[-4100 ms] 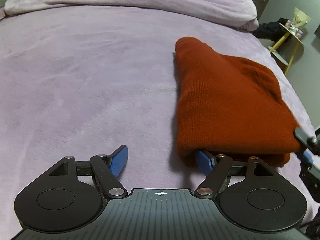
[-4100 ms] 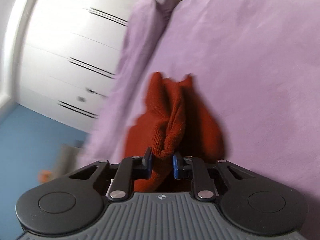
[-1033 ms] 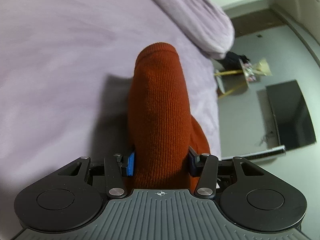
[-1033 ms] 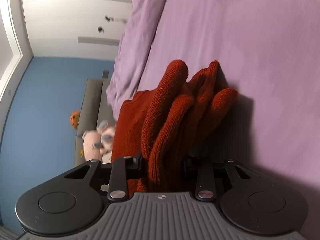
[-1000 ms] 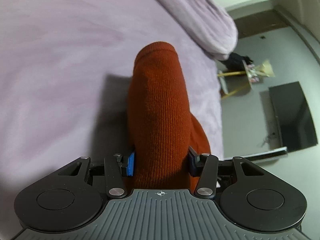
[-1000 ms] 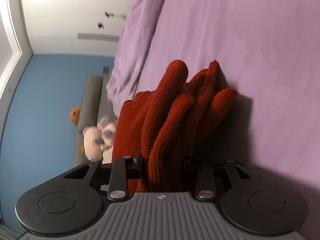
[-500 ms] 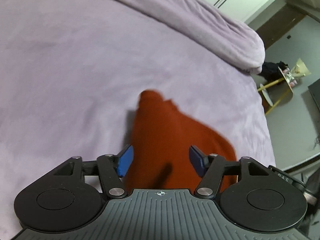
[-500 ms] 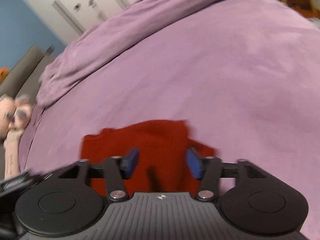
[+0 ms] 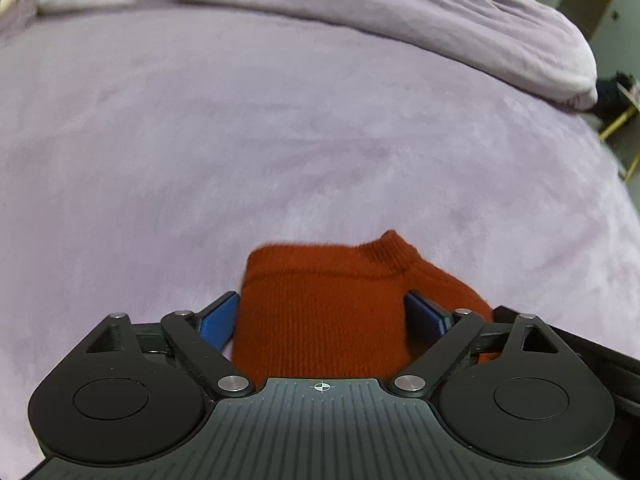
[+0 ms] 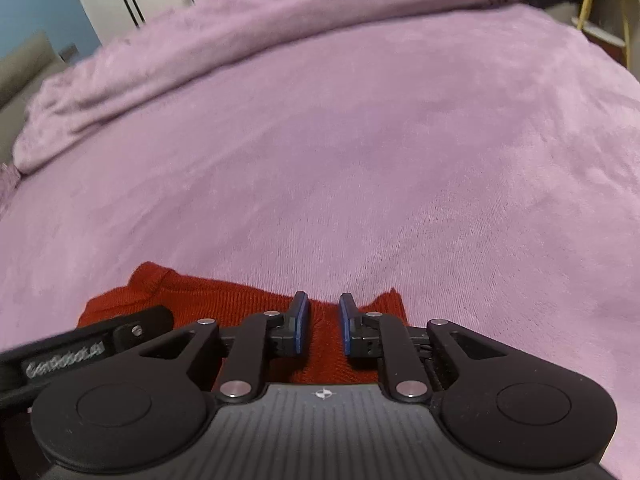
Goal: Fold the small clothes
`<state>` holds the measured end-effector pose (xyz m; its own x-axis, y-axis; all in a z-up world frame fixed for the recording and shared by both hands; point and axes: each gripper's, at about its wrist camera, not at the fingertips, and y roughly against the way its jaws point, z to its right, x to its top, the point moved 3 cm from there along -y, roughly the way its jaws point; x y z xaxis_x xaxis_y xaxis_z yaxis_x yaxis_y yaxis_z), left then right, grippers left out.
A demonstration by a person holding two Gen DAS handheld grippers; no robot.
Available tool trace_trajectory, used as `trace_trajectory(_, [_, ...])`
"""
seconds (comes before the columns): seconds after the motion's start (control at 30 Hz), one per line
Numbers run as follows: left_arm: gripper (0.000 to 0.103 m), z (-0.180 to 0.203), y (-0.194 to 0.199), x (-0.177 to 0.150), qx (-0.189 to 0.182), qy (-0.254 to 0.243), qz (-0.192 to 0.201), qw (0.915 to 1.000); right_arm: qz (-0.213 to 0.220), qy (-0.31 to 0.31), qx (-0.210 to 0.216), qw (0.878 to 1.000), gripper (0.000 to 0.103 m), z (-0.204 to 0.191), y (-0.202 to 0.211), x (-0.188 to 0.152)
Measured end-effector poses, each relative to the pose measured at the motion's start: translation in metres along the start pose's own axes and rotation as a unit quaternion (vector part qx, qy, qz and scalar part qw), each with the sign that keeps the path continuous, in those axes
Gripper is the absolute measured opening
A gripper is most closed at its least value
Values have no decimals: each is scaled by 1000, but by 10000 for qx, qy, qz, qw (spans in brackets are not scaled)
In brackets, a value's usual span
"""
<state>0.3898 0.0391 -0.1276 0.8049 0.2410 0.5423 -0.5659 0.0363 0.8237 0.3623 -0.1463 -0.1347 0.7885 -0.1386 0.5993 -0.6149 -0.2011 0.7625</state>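
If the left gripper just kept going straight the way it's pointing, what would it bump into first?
Most likely the red knit garment, which lies on the purple bed cover between the left gripper's opening jaws. How far off it lies is hard to judge.

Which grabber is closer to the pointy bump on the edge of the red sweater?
Left. The left gripper sits right behind the bump on the red sweater, jaws opening around the cloth. The right gripper is farther along the edge, jaws closing.

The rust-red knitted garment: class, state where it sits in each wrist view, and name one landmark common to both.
Left wrist: rust-red knitted garment, bottom centre, between the opening jaws.
Right wrist: garment, bottom left to centre.
Shared landmark: bunched lilac duvet along the top.
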Motion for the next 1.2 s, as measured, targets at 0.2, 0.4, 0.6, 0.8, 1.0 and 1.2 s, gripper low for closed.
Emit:
trace_trajectory(0.2, [96, -8, 19, -8, -159, 114, 77, 9998, 155, -349, 434, 9983, 35, 16, 31, -8])
trace_trajectory(0.4, [92, -50, 93, -64, -1136, 751, 140, 9906, 580, -539, 1099, 9908, 53, 60, 137, -90])
trace_trajectory(0.6, [92, -77, 170, -150, -815, 698, 548, 9927, 100, -1810, 1428, 9730, 57, 104, 188, -166])
trace_trajectory(0.8, [92, -57, 180, -181, -567, -124, 552, 9968, -79, -2543, 2072, 9446, 41, 93, 165, -165])
trace_trajectory(1.0, [93, -43, 159, -185, -168, -323, 198, 9991, -117, -3865, 3087, 8690, 17, 96, 147, -174])
trace_trajectory(1.2, [92, -41, 152, -186, 146, -486, 205, 9985, -249, -4245, 2651, 8654, 12, 109, 139, -188])
